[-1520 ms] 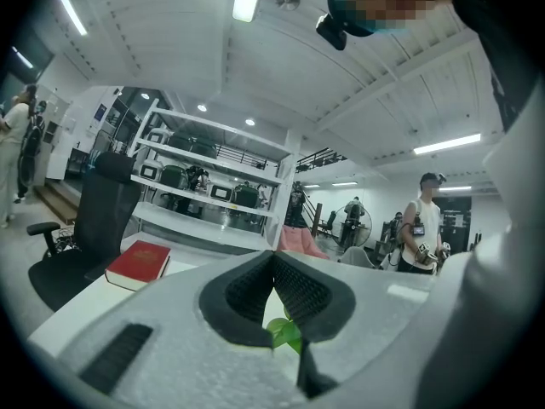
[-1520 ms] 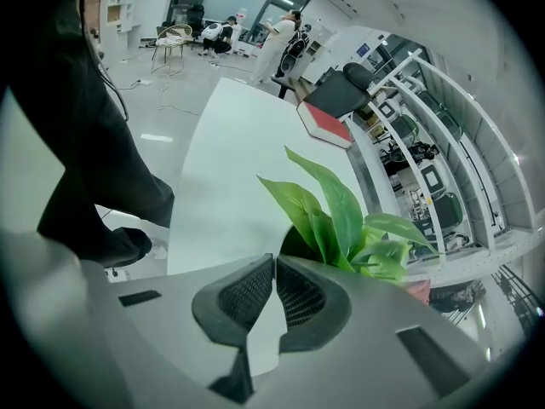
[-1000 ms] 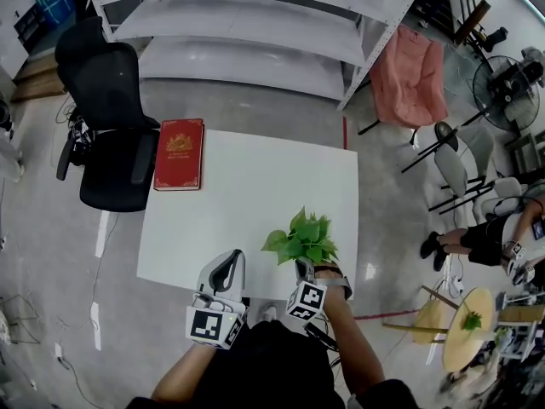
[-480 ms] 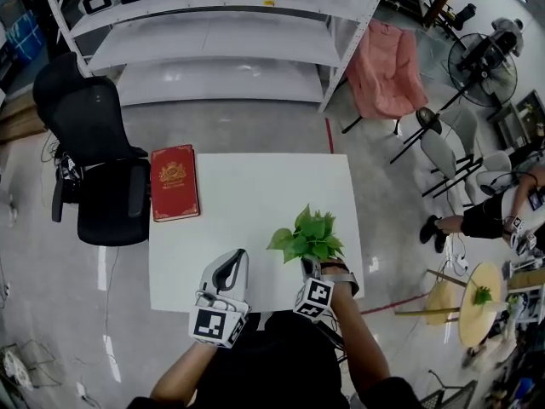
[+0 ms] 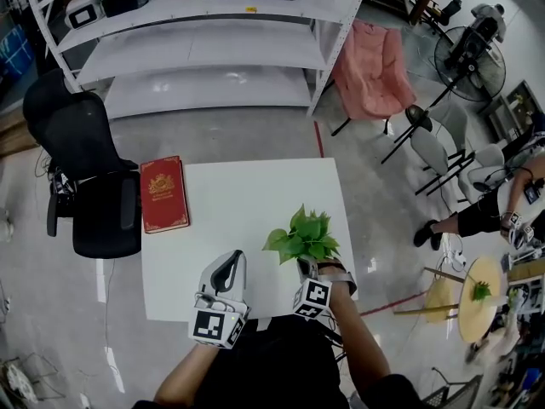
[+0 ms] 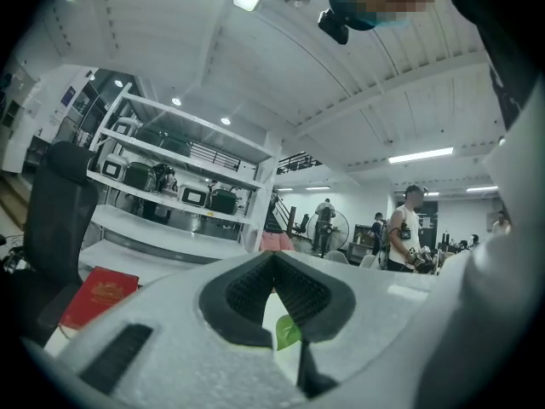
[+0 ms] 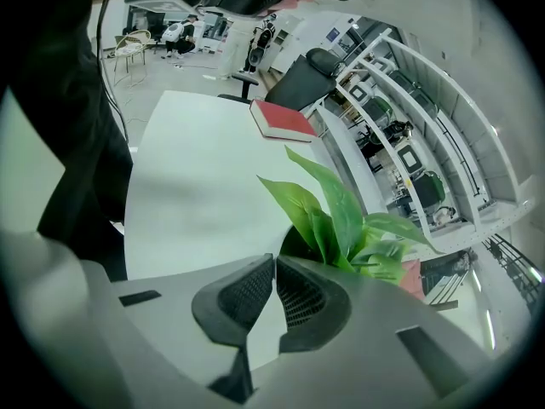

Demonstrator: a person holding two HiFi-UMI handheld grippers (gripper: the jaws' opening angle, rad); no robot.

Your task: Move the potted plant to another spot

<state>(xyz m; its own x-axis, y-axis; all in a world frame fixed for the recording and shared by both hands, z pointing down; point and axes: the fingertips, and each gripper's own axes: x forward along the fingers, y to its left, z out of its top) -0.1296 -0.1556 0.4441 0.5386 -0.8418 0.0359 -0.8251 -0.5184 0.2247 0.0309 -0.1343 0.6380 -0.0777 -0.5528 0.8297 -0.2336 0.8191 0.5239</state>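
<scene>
White table (image 5: 238,203) is standing alone on the grey floor, with walking room lying open along its far and right edges. The potted plant (image 5: 302,235) is sitting near the table's front right corner, and bare tabletop is stretching away from it to the left and toward the far edge. The right gripper (image 5: 303,267) is pressing its jaws together at the pot's rim, while the left gripper (image 5: 232,258), jaws shut on nothing, is hovering at the front edge. Compared with a second ago, the plant and both grippers are keeping the same places; only the camera's outlook is shifting. A red book (image 5: 163,192) is lying at the left edge, well apart from the plant. A black office chair (image 5: 85,186) is crowding the left side, with white shelving (image 5: 196,41) beyond.
</scene>
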